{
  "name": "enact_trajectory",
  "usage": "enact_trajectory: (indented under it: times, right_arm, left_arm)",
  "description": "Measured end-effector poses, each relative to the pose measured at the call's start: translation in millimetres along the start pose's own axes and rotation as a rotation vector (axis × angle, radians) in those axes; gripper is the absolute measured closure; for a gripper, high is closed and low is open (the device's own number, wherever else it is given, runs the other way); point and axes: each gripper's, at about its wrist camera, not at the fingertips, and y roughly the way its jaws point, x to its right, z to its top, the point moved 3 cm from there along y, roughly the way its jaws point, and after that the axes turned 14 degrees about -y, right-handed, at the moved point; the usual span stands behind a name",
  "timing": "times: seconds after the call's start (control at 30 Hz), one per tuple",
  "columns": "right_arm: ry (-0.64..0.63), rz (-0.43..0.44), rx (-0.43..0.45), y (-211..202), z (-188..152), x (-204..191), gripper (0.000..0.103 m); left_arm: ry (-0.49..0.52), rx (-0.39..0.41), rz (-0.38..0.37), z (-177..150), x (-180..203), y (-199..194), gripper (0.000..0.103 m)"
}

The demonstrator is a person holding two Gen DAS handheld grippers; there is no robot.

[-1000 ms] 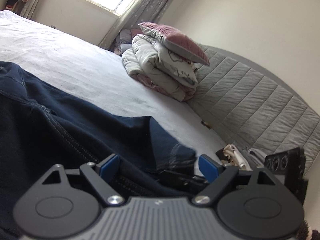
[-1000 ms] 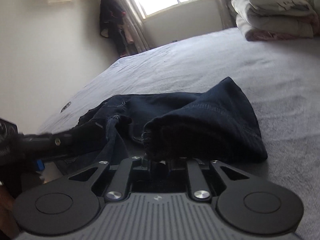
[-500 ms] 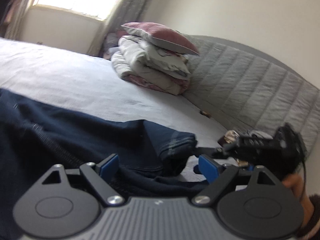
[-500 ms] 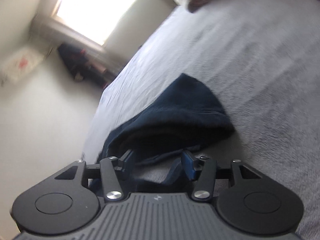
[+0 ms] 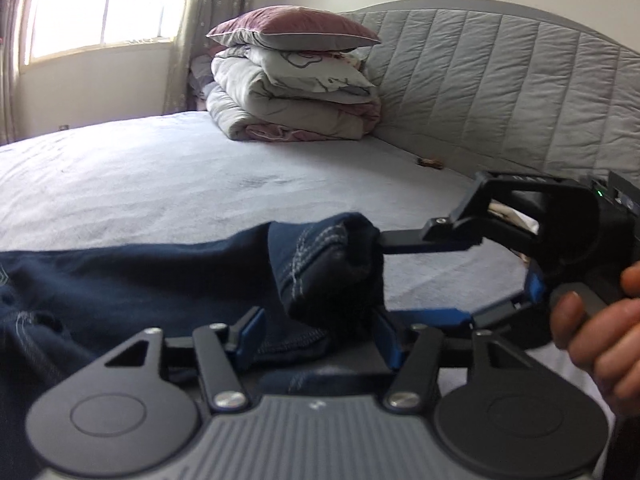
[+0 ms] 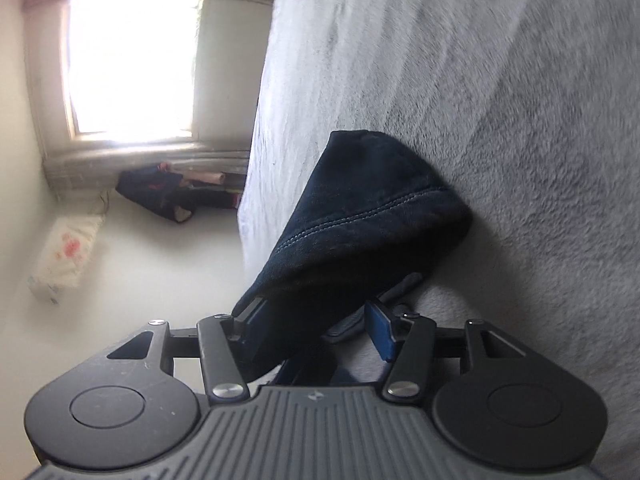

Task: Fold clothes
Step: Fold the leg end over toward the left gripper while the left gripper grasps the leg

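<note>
Dark blue jeans (image 5: 160, 280) lie on the grey bed (image 5: 160, 184), one leg hem bunched up at the front. My left gripper (image 5: 316, 332) straddles that hem; its jaws are closing, and the blue pads do not visibly pinch the denim. My right gripper (image 5: 380, 276), held by a hand (image 5: 592, 332), comes in from the right, rolled on its side, one finger above the hem and one below. In the right wrist view the jeans (image 6: 372, 208) run between the right gripper's (image 6: 316, 320) opening jaws. The denim lies against the left finger, clear of the right pad (image 6: 380, 332).
Folded quilts topped by a mauve pillow (image 5: 292, 92) are stacked at the head of the bed, against the quilted grey headboard (image 5: 500, 92). A small brown object (image 5: 430, 163) lies by the headboard. Bare bed cover (image 6: 520, 120) stretches beyond the jeans. Clothes (image 6: 176, 196) are heaped under the window.
The right gripper rolled onto its side and went from shut on the hem to open around it. The left gripper swung towards the hem and its jaws narrowed.
</note>
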Motion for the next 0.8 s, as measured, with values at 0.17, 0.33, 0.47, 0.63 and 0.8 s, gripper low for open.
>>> enact_trajectory:
  times: [0.17, 0.33, 0.47, 0.63, 0.8]
  right_arm:
    - [0.113, 0.036, 0.016, -9.1, -1.0, 0.5, 0.046]
    - [0.199, 0.071, 0.046, -13.0, -3.8, 0.2, 0.046]
    - [0.277, 0.086, 0.056, -11.5, -10.9, -1.2, 0.045]
    - [0.347, 0.109, 0.034, 14.3, -16.3, -3.1, 0.044]
    - [0.329, 0.042, 0.116, 17.6, 6.0, 8.1, 0.045]
  left_arm:
    - [-0.051, 0.023, 0.048, 13.3, -4.7, 7.4, 0.066]
    - [-0.096, 0.032, 0.056, 18.0, -9.7, 15.4, 0.088]
    - [-0.08, 0.031, 0.064, 16.8, -5.2, 17.6, 0.09]
    - [-0.045, 0.027, 0.094, 21.0, 5.6, 17.4, 0.092]
    - [-0.034, 0.014, 0.091, 24.1, 12.9, 15.8, 0.096]
